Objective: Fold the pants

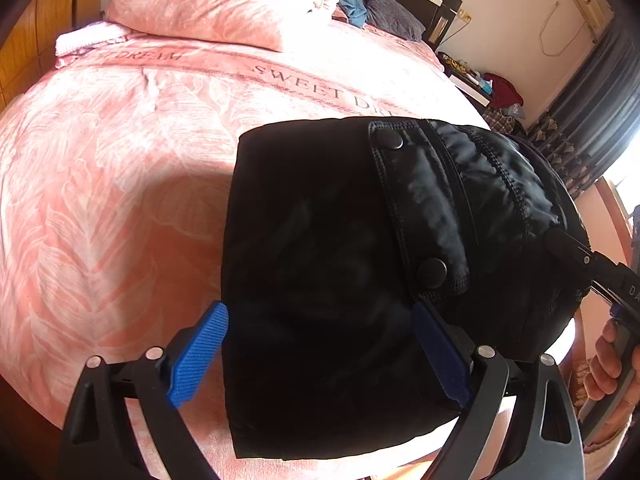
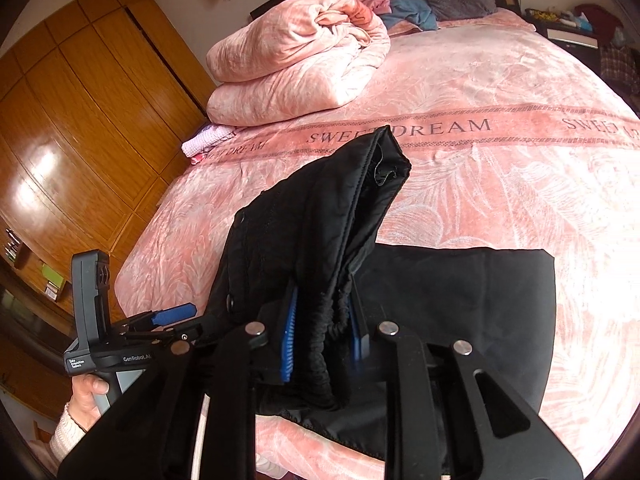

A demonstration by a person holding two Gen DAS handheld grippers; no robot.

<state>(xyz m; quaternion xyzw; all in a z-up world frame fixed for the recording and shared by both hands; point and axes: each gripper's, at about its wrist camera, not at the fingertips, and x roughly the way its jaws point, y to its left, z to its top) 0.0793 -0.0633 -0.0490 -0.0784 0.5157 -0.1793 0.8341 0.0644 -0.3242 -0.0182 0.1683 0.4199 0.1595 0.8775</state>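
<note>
Black padded pants (image 1: 328,240) lie folded on the pink bedspread (image 1: 120,160) near the bed's front edge. My left gripper (image 1: 320,354) is open, its blue pads (image 1: 198,354) spread on either side of the folded pants' near edge. My right gripper (image 2: 322,340) is shut on the elastic waistband (image 2: 328,320) and holds that end lifted above the flat part of the pants (image 2: 460,300). The right gripper also shows in the left wrist view (image 1: 576,256) at the right edge of the pants. The left gripper shows in the right wrist view (image 2: 176,314), open, at the left.
A rolled pink quilt (image 2: 296,60) lies at the head of the bed, with a small pink-white cloth (image 2: 208,140) beside it. Wooden wardrobe doors (image 2: 80,120) stand to the left. A cluttered nightstand (image 1: 480,80) is beyond the bed's far corner.
</note>
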